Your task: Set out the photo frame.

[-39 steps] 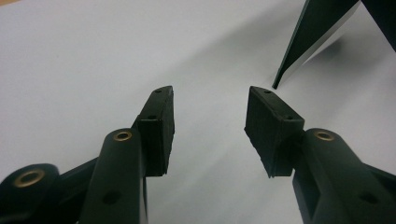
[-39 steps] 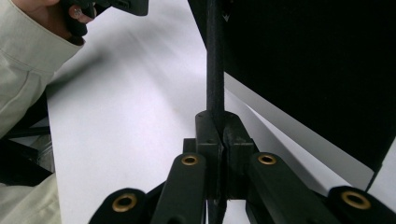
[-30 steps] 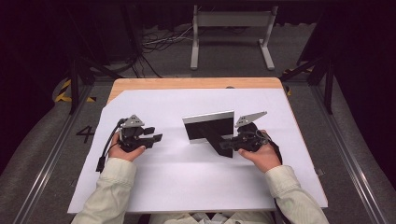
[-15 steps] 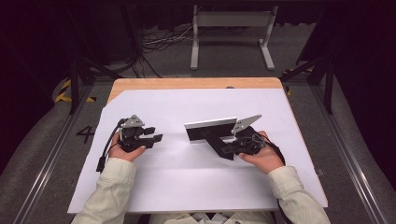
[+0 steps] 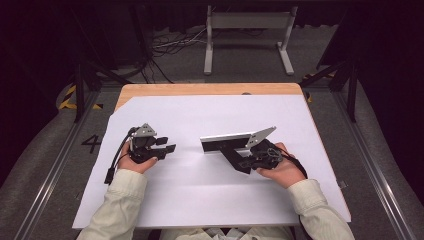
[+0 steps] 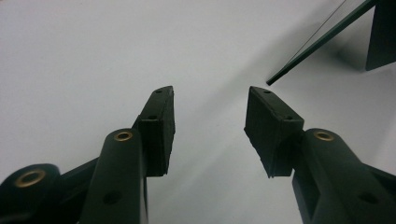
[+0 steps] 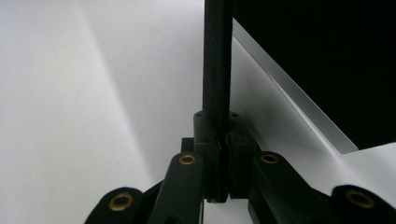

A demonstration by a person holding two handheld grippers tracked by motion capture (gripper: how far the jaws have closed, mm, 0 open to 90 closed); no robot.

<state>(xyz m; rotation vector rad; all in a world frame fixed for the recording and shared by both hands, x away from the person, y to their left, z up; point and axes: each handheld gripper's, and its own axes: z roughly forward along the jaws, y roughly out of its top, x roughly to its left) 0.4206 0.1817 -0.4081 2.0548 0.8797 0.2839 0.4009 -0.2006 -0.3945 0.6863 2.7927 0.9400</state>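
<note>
Currently right gripper [image 5: 248, 161] is pinching the thin black flat panel with a silvery edge [image 5: 227, 145], tilting it up off the white paper-covered table [image 5: 200, 200]; left gripper [image 5: 167, 149] is waiting just beside it, jaws apart, empty; handover or laying flat not yet done.

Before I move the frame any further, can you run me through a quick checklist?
1. Right claw shut on the frame's black stand: ok.
2. Left claw open with nothing between its pads: ok.
3. Left claw apart from the picture frame: ok, the frame's corner sits beyond its tips.
4. Frame tilted over, lower edge at the white sheet: ok; whether it touches, cannot tell.
5. Bare sheet around the frame to lay it down: ok.
6. Which way the glass side faces: cannot tell.
</note>
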